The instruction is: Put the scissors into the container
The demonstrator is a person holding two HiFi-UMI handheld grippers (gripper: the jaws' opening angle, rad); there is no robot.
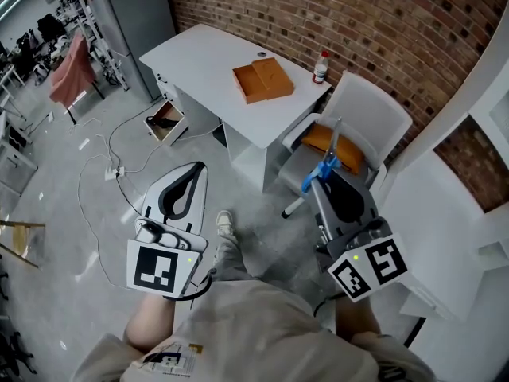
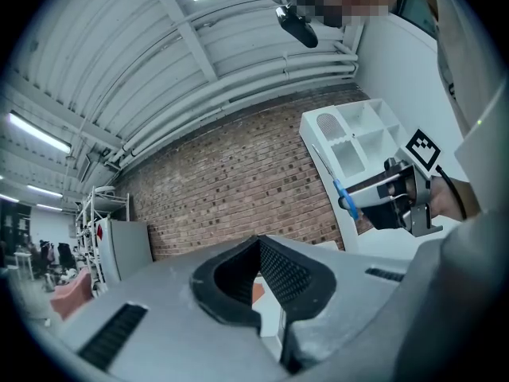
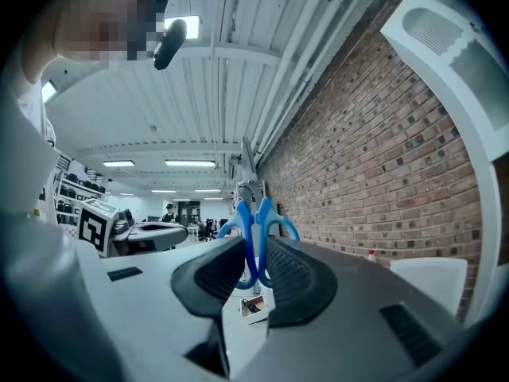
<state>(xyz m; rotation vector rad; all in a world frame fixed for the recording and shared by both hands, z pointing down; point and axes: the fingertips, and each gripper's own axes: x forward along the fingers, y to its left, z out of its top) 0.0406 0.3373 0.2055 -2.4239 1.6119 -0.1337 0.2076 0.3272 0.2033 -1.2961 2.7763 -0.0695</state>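
Blue-handled scissors [image 1: 324,168] point blades-up, away from me, pinched by their handles in my right gripper [image 1: 318,185], which is shut on them. In the right gripper view the scissors [image 3: 256,221] stand upright between the dark pads of the right gripper [image 3: 254,245]. My left gripper [image 1: 200,166] hovers over the floor to the left, its tips together and nothing held. In the left gripper view the left gripper [image 2: 258,243] looks at the brick wall. The white compartment container [image 2: 358,138] shows there beside the right gripper [image 2: 362,200] and the scissors [image 2: 345,201]. The container [image 3: 445,38] also fills the right gripper view's top right.
A white desk [image 1: 199,50] by the brick wall carries an orange box [image 1: 262,79] and a small bottle [image 1: 320,67]. A white chair [image 1: 374,114] with an orange cushion [image 1: 328,140] stands just beyond the scissors. Cables [image 1: 111,165] lie on the floor; a white surface [image 1: 433,213] is at my right.
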